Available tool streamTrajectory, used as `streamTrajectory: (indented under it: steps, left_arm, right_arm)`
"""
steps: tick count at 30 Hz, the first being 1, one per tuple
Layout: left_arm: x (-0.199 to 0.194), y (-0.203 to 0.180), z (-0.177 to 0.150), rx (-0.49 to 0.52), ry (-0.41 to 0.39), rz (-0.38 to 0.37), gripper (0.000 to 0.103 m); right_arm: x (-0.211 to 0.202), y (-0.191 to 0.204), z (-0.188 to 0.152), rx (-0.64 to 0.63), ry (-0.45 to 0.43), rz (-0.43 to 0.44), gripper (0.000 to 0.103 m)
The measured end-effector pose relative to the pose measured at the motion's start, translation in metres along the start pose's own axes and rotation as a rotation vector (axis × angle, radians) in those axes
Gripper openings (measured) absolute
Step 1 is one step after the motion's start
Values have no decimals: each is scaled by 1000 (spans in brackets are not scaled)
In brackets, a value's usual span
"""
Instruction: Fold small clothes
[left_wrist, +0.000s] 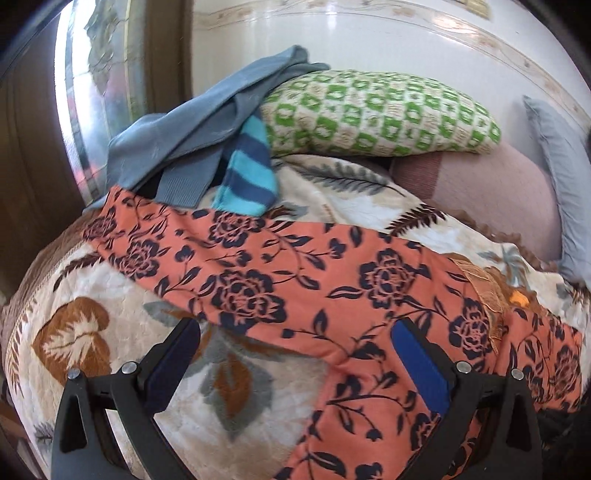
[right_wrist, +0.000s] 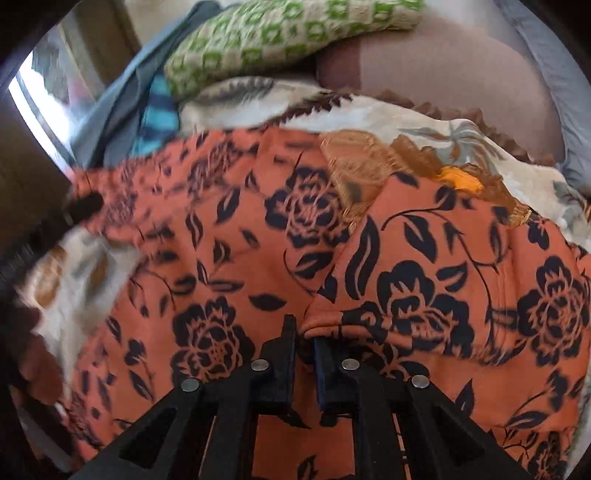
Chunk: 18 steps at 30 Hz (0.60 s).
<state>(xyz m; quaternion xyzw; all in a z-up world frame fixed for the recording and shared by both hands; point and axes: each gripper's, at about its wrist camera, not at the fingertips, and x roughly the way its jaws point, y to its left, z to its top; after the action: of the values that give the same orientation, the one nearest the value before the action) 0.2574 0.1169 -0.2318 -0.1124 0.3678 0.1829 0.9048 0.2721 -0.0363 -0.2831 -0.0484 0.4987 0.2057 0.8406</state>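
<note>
Right gripper: mine, jaws drawn almost together, pinching a folded edge of the orange floral garment between the pads.
Left gripper: mine, jaws spread wide, nothing between them; it hangs above the near edge of the same garment.
Left pads: blue; the right-hand one sits over orange cloth, the other over bare blanket. Whether either touches the fabric I cannot tell.
Orange floral garment, position: spread in a long band across the bed, one end reaching toward the clothes pile, the other bunched under my right gripper.
Orange floral garment, condition: partly doubled over near my right grip, with a visible crease line; the far stretch lies single and loose. A fold looks started, not finished.
Gold embroidered trim: on the garment's far edge, rumpled.
Leaf-print blanket: the working surface, cream with brown and grey leaves.
Clothes pile, far end: a grey-blue garment and a blue striped piece, both crumpled and, by my judgement, still unfolded.
Green patterned pillow: behind the pile, resting on a mauve cushion.
Folded stack: none in view.
Task standing: early; one item in hand, at least two waiting.
</note>
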Motion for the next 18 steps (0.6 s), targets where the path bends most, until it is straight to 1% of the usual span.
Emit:
streamTrajectory:
  steps: [1, 2, 3, 4, 8, 11, 12, 13, 15, 16, 17, 18]
  left_arm:
    - [1, 5, 1, -16, 6, 3, 103]
    - [3, 9, 2, -30, 13, 2, 103]
    - [4, 12, 3, -43, 16, -1, 103]
    - [4, 16, 3, -54, 17, -4, 103]
    - [6, 21, 7, -101, 24, -12, 103]
    - [5, 22, 9, -126, 23, -24, 103]
    - [5, 21, 10, -125, 21, -25, 103]
    - [4, 21, 10, -122, 17, -22, 103]
    - [4, 20, 12, -116, 11, -16, 103]
    - [3, 21, 12, -114, 9, -14, 103]
    - [3, 22, 13, -115, 8, -13, 103]
    - [3, 24, 14, -117, 9, -12, 103]
  right_arm:
    - [5, 10, -7, -57, -8, -71, 11]
    - [4, 15, -13, -98, -27, -110, 11]
    - [1, 17, -18, -123, -36, -132, 11]
    - [-2, 15, -23, -138, -28, -133, 11]
    - [-22, -8, -43, -121, -3, -72, 13]
    - [-43, -40, -58, -46, -21, 30, 13]
    - [-52, -48, -61, 4, -39, 65, 13]
    - [-58, -66, -62, 80, -63, 112, 13]
    - [-67, -104, -65, 266, -123, 224, 13]
    - [-68, -127, -68, 381, -161, 279, 13]
    - [-65, -146, -73, 499, -192, 284, 13]
    - [-58, -163, -77, 622, -210, 308, 16]
